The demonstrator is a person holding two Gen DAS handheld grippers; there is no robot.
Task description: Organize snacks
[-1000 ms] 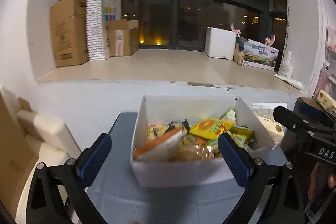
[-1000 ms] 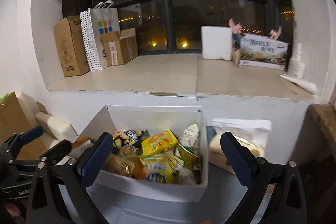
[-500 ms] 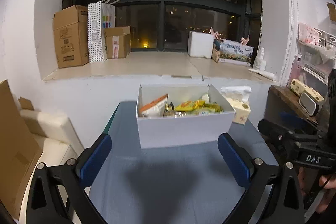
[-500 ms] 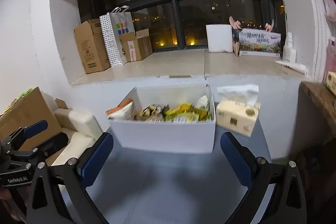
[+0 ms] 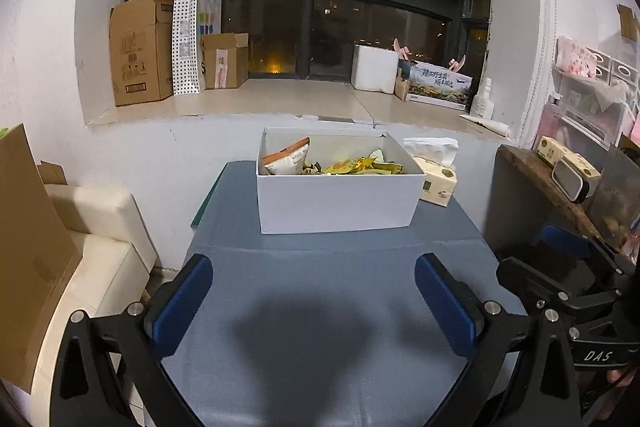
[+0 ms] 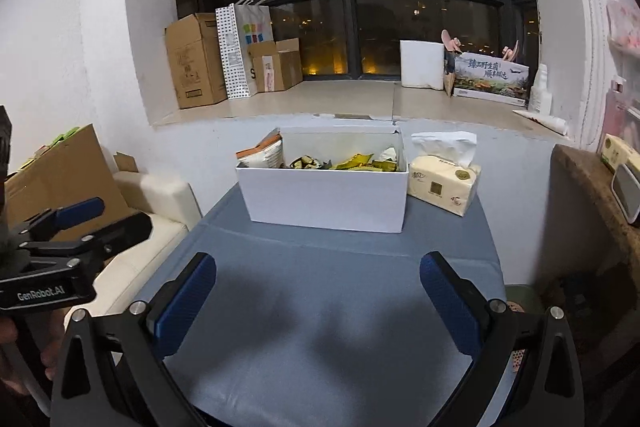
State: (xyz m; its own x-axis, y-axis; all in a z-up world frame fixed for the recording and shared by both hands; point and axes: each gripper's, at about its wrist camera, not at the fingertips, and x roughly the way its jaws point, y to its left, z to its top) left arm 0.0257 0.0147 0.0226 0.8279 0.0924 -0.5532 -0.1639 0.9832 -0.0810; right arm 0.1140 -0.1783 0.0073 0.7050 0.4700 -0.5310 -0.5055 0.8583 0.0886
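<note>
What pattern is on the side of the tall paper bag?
Black dots on white paper bag; clearest in left wrist view.

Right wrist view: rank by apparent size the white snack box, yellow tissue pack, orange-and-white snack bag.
1. White cardboard snack box, largest.
2. Yellow tissue pack.
3. Orange-and-white snack bag, smallest as seen; partly hidden inside the box, so its full size is unclear.

Black-framed left claw (image 5: 312, 301) and right claw (image 6: 318, 301), blue ribbed pads, silver screws.

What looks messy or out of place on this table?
Little. The orange packet pokes up over the box at its left corner, while the other snacks lie lower in a loose jumble. Nothing has spilled onto the table.
</note>
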